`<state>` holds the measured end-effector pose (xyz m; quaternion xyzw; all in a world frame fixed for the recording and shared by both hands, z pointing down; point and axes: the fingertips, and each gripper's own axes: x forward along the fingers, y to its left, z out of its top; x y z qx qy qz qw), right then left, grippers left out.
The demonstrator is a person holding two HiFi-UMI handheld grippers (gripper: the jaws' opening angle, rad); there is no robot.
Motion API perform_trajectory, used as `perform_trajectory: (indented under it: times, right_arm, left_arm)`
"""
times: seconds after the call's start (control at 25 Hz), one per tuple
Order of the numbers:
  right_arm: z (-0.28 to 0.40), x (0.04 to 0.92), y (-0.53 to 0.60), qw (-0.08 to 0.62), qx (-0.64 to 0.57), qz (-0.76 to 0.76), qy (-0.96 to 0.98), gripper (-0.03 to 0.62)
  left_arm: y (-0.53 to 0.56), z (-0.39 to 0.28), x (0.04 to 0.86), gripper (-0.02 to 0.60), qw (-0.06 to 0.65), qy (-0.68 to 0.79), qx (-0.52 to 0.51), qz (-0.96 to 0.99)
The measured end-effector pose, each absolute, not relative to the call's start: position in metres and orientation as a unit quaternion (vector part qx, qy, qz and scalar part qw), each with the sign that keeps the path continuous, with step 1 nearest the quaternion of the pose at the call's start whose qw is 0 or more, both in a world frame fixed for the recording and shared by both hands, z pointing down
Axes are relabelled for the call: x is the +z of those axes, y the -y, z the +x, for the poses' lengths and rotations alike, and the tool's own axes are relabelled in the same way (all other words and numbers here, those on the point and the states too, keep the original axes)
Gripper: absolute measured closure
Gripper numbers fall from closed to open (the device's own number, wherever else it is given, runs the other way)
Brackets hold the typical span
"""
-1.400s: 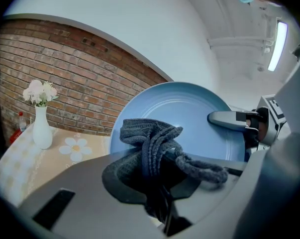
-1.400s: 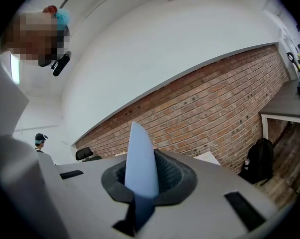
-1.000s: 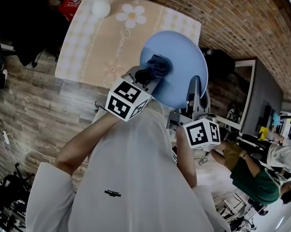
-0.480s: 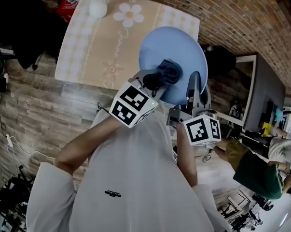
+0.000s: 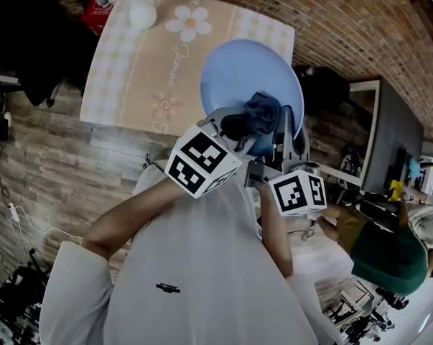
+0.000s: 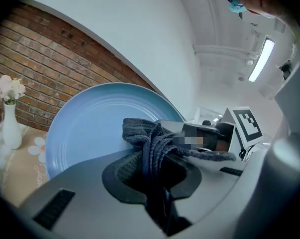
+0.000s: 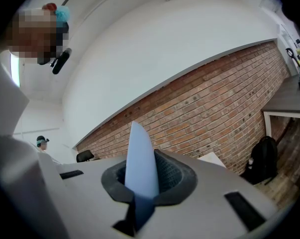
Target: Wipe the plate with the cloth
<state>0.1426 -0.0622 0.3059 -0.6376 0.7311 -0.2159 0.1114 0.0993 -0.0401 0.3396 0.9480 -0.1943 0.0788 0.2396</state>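
Now the right gripper (image 7: 140, 193) pinches the rim of the blue plate (image 5: 245, 70), holding it up above the table (image 5: 130, 70). The left gripper (image 6: 157, 183) squeezes the dark cloth (image 6: 150, 143) against the plate's near side. Best to rub gently in circles, with the plate held steady.

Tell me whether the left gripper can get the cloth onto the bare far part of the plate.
Probably yes. The left gripper is shut on the cloth at the plate; nothing covers the bare face, and the right gripper grips only its edge.
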Motion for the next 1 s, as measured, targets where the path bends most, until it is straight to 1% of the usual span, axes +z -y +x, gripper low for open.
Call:
perform_trajectory:
  times: [0.44, 0.64, 0.84, 1.0]
  right_arm:
    - [0.132, 0.302, 0.071, 0.115, -0.22, -0.627, -0.739, 0.536]
    - [0.129, 0.305, 0.071, 0.112, -0.229, -0.618, -0.744, 0.536]
    - [0.127, 0.311, 0.069, 0.109, -0.239, -0.613, -0.745, 0.536]
    - [0.126, 0.31, 0.069, 0.104, -0.242, -0.61, -0.748, 0.536]
  left_arm:
    - [0.055, 0.089, 0.33, 0.52, 0.253, 0.205, 0.057, 0.944]
    - [0.068, 0.084, 0.324, 0.52, 0.268, 0.218, 0.031, 0.938]
    - [0.078, 0.085, 0.317, 0.52, 0.256, 0.225, 0.023, 0.94]
    - [0.084, 0.083, 0.313, 0.52, 0.259, 0.229, 0.017, 0.938]
